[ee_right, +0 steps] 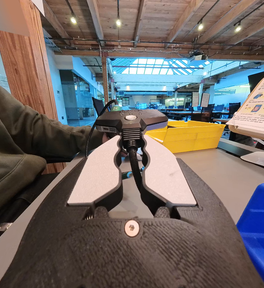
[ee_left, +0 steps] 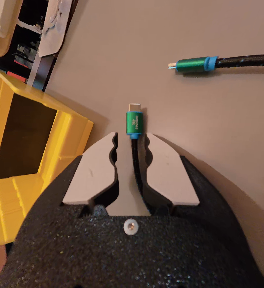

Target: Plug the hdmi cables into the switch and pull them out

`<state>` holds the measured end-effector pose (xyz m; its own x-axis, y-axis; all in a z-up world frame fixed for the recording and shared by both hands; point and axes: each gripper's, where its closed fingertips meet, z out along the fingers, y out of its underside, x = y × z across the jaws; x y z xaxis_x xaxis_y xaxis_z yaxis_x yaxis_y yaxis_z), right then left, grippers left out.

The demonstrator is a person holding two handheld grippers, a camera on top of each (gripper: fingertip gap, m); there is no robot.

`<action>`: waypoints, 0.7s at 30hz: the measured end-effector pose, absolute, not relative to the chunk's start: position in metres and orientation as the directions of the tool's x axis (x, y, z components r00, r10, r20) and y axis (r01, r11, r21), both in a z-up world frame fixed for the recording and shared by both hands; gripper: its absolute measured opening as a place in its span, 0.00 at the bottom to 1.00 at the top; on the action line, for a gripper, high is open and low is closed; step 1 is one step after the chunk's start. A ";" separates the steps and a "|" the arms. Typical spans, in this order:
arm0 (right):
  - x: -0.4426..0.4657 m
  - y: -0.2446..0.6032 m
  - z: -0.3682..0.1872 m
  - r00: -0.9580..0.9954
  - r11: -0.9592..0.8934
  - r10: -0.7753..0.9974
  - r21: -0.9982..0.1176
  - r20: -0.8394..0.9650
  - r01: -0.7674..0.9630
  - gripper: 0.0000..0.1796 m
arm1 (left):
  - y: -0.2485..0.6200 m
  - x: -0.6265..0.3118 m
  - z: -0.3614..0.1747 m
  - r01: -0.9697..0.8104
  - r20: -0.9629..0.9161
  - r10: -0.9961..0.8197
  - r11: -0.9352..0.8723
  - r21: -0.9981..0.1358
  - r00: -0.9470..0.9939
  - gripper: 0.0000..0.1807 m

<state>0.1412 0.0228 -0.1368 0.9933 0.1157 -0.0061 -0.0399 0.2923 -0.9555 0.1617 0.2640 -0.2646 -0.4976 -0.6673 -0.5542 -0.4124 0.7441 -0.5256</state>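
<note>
In the left wrist view my left gripper (ee_left: 132,135) is open, low over the grey table (ee_left: 143,46). A green HDMI plug (ee_left: 134,123) with blue collars lies just past the fingertips, and its black braided cable runs back between the jaws without touching them. A second green plug (ee_left: 192,64) lies at the far right, tip pointing left. In the right wrist view my right gripper (ee_right: 131,138) is shut on the ribbed neck of the black switch (ee_right: 131,120) and holds it above the table. A green plug (ee_right: 116,107) sits at the switch's far side.
A yellow bin (ee_left: 34,140) stands left of the left gripper; it also shows behind the switch in the right wrist view (ee_right: 190,137). A blue bin (ee_right: 259,233) is at the right. An instruction card on a stand (ee_right: 256,109) is far right. A person's green sleeve (ee_right: 19,140) fills the left.
</note>
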 end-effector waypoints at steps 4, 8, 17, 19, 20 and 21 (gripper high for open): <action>0.141 0.023 -0.137 0.993 0.289 0.120 -0.956 -0.006 -0.041 0.12 | 0.255 0.162 -0.265 -0.395 -0.533 -0.665 0.743 -0.540 -0.523 0.18; 0.140 0.023 -0.137 0.993 0.287 0.122 -0.957 -0.004 -0.039 0.12 | 0.262 0.167 -0.265 -0.443 -0.531 -0.699 0.715 -0.541 -0.479 0.18; 0.140 0.023 -0.137 0.992 0.286 0.123 -0.957 -0.004 -0.039 0.12 | 0.263 0.169 -0.268 -0.478 -0.534 -0.707 0.707 -0.521 -0.463 0.11; 0.140 0.024 -0.137 0.992 0.285 0.123 -0.958 -0.003 -0.039 0.12 | 0.263 0.169 -0.268 -0.481 -0.522 -0.719 0.695 -0.534 -0.459 0.11; 0.140 0.024 -0.138 0.992 0.284 0.124 -0.958 -0.002 -0.038 0.12 | 0.264 0.169 -0.268 -0.486 -0.513 -0.731 0.683 -0.546 -0.451 0.11; 0.140 0.024 -0.138 0.992 0.283 0.124 -0.959 -0.001 -0.036 0.12 | 0.265 0.169 -0.268 -0.490 -0.504 -0.743 0.669 -0.559 -0.441 0.11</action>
<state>0.1396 0.0239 -0.1376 0.9923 0.1235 -0.0012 -0.0364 0.2826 -0.9586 0.1694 0.2648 -0.2678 -0.4408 -0.7429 -0.5037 -0.4896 0.6694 -0.5588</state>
